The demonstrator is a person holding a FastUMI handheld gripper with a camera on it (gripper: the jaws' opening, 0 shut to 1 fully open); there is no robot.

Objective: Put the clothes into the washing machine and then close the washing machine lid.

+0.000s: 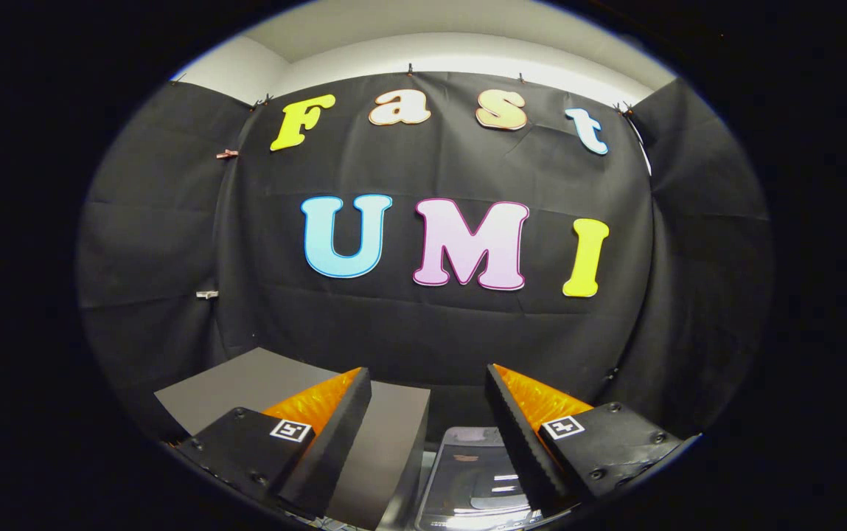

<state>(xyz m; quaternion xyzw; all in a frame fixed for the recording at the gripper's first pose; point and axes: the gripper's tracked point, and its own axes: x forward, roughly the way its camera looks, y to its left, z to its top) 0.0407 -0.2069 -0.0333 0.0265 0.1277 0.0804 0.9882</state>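
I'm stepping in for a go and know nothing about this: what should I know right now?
Claw: open, holding nothing, raised and facing the black cloth wall.
Below, between its fingers: a glossy dark transparent lid, probably the washing machine's; whether it is shut is unclear.
Beside it, under one finger: a flat grey box-like surface.
No clothes visible from here.
Left: find the clothes, load them, close the lid.
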